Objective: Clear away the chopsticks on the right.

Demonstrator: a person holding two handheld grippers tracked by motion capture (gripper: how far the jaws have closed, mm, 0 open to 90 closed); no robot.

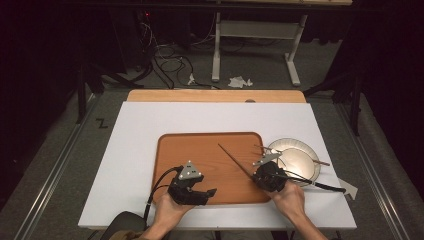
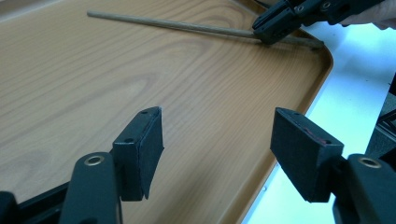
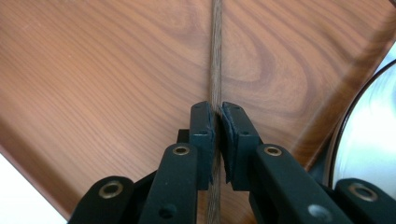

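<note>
At the near edge of the table (image 1: 125, 150), the person's left hand (image 1: 167, 212) holds the left gripper (image 1: 212, 191) low over the near left part of the wooden tray (image 1: 200, 145); its jaws are spread wide with nothing between them, and the left gripper view shows bare tray under the pads (image 2: 147, 140). To the right, the right hand (image 1: 290, 197) holds the right gripper (image 1: 253, 176) at the tray's near right corner, jaws pinched tight on a thin wooden stick (image 1: 232, 157). The stick (image 3: 215, 56) runs straight out from between the jaws over the tray, pointing away and to the left. Just beyond the tray's right edge lies a white plate (image 1: 300, 165) with a second stick (image 1: 320, 162) across it.
</note>
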